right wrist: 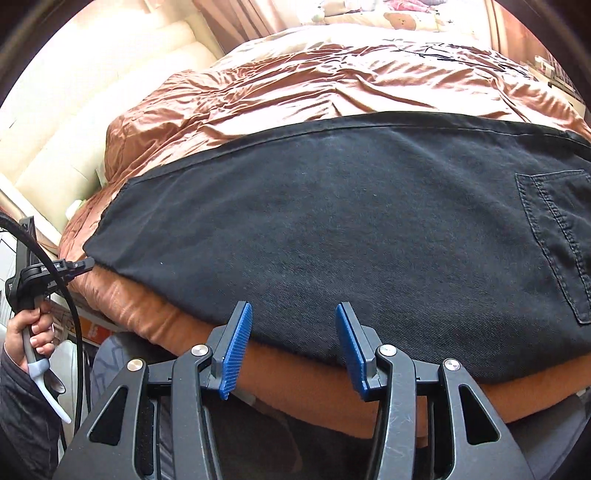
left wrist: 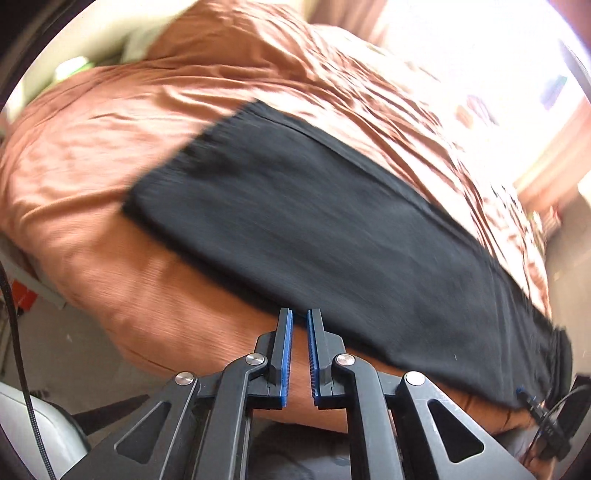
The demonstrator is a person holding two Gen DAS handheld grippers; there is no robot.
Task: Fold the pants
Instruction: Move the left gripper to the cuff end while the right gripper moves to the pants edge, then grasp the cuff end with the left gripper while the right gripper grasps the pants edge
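Observation:
Black pants (right wrist: pixel 332 221) lie flat and lengthwise across an orange bed cover (right wrist: pixel 295 74), one leg on the other, with a back pocket (right wrist: pixel 554 240) at the right. My right gripper (right wrist: pixel 293 310) is open over the pants' near edge, with nothing between its blue pads. In the left wrist view, blurred, the pants (left wrist: pixel 314 221) run from upper left to lower right. My left gripper (left wrist: pixel 299 317) hangs at their near edge, jaws shut to a thin slit, and only the cover shows through it. From the right wrist view the left gripper (right wrist: pixel 86 264) sits by the leg hem, held by a hand (right wrist: pixel 29 332).
The bed cover (left wrist: pixel 110 147) is rumpled beyond the pants. A cream padded headboard (right wrist: pixel 74 110) stands at the left, and a pillow with a bear print (right wrist: pixel 399 18) lies at the far end. A black cable (right wrist: pixel 55 258) loops from the left gripper. Floor shows below the bed's near edge.

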